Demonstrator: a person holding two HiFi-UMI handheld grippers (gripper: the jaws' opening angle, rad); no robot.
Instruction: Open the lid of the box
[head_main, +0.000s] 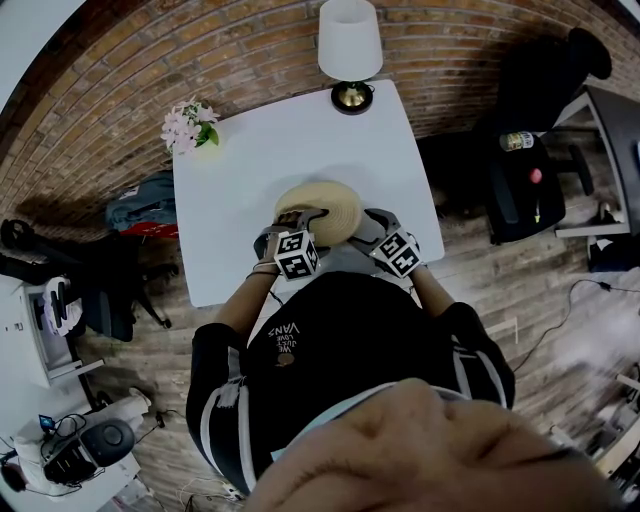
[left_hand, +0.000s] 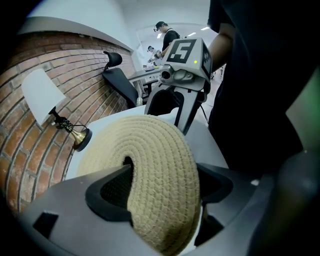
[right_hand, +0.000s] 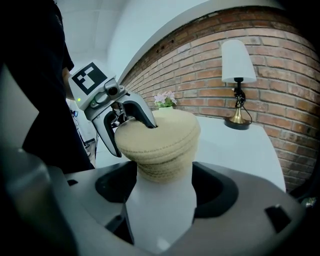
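Your left tongs (left_hand: 162, 182) pinch the woven lid (left_hand: 150, 150): one tip is in its centre hole, the other outside the rim. The lid sits tilted on top of the box (right_hand: 162, 167). Your right tongs (right_hand: 161, 176) clamp the box low on its woven body. The box stands on the white worktop (head_main: 300, 140) near its front edge, close to you. A lamp (head_main: 350, 45) and flowers (head_main: 188, 126) stand at the far edge.
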